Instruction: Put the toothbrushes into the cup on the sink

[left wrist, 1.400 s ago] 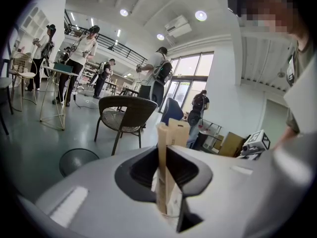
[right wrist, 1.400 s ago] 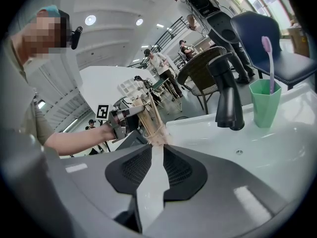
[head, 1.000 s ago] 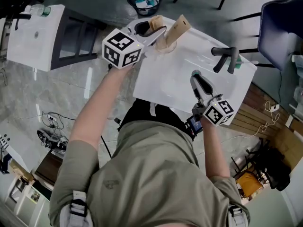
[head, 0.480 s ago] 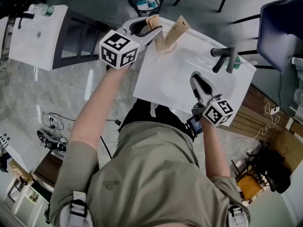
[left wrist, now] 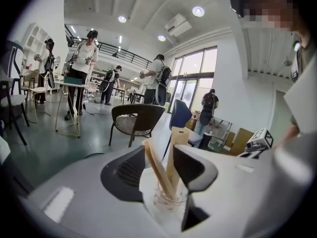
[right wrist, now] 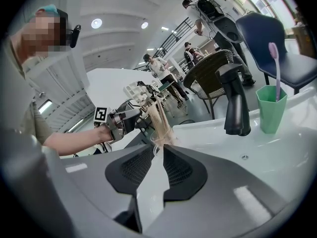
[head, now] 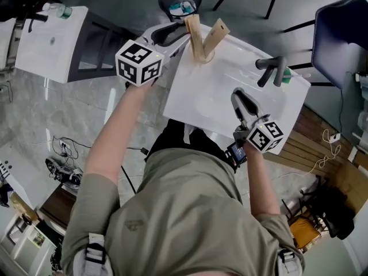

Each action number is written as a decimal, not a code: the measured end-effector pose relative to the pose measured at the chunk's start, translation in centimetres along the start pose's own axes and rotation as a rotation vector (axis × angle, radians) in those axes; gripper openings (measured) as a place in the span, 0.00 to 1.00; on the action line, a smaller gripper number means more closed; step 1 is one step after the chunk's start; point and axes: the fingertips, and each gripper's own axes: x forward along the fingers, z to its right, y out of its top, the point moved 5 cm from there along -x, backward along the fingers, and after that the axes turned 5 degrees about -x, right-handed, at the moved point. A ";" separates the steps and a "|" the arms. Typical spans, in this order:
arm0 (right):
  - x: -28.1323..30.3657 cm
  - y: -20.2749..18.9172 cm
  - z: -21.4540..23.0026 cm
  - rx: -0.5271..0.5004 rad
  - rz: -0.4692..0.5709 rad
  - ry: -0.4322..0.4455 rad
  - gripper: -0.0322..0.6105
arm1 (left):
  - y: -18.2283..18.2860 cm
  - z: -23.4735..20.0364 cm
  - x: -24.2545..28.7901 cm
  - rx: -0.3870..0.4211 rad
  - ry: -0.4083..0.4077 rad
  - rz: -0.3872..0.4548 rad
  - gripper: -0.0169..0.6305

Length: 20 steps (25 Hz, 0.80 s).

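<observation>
Head view: 2 toothbrushes (head: 194,33), 1 clr cup (head: 202,57).

Big open-plan hall, reads as a test/data-capture lab, not a home bathrm. Evidence: freestanding white sink unit (head: 213,94) standing mid-floor, 2nd white unit (head: 46,45) far left. Several ppl (left wrist: 84,53) far left standing at small tables w/ gear on. High ceiling w/ recessed lights (left wrist: 199,11), ceiling AC (left wrist: 177,26), mezzanine rail (left wrist: 124,53), tall windows (left wrist: 193,73). Polished stone floor (head: 75,114), loose cables (head: 63,148), wicker chair (left wrist: 136,120), blue chair (head: 339,33) far right.
</observation>
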 end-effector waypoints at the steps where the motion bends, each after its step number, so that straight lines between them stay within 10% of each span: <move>1: -0.1 0.1 -0.1 -0.003 0.000 0.002 0.18 | 0.1 0.2 -0.3 0.002 0.002 0.003 0.26; 20: -2.8 -0.5 -2.5 -0.043 0.048 0.036 0.18 | 0.4 7.9 -5.7 0.069 -0.049 0.052 0.20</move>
